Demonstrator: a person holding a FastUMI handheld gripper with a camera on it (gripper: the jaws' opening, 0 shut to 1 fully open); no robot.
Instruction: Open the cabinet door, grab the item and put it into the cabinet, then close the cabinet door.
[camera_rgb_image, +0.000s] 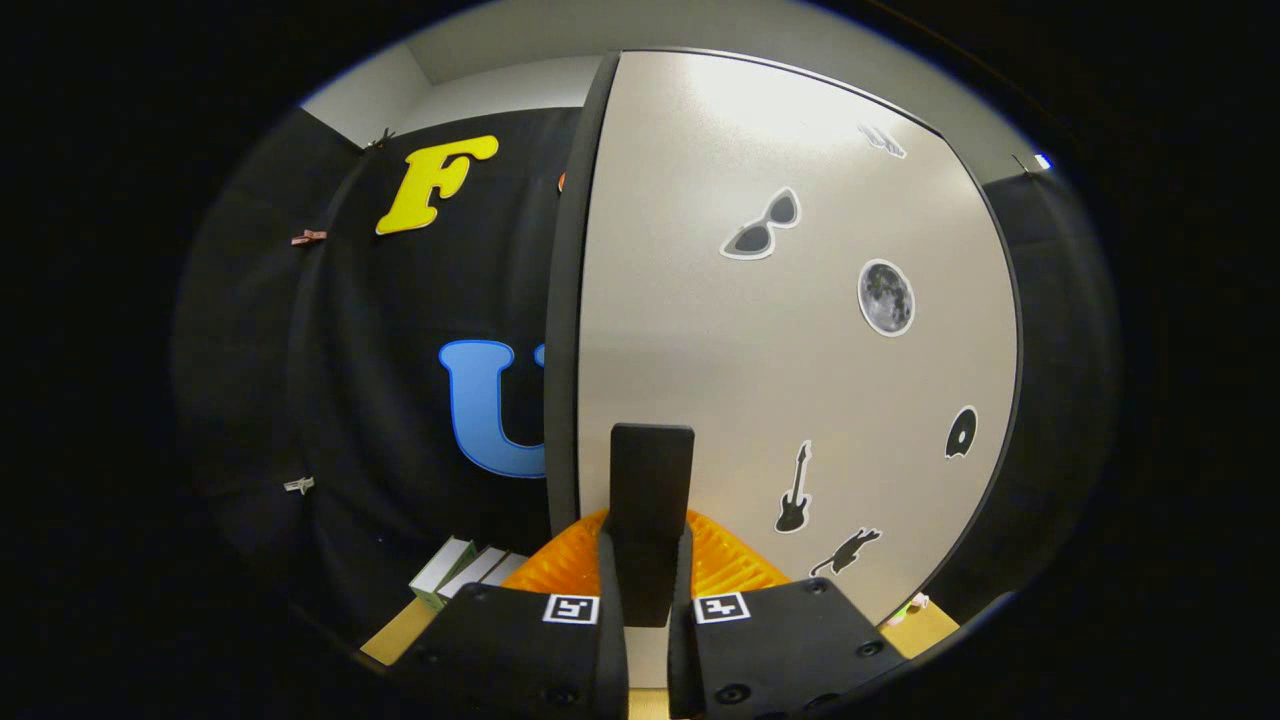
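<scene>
Black handle (650, 500) on the pale cabinet door (800, 380) seems pinched between the fingers (646, 600), hiding its base.

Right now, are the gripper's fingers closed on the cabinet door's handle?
Yes, both fingers of the gripper press on the dark upright handle between them, against the pale cabinet door.

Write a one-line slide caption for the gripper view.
Gripper shut on the handle of the cabinet door, stickers on its face.
</scene>
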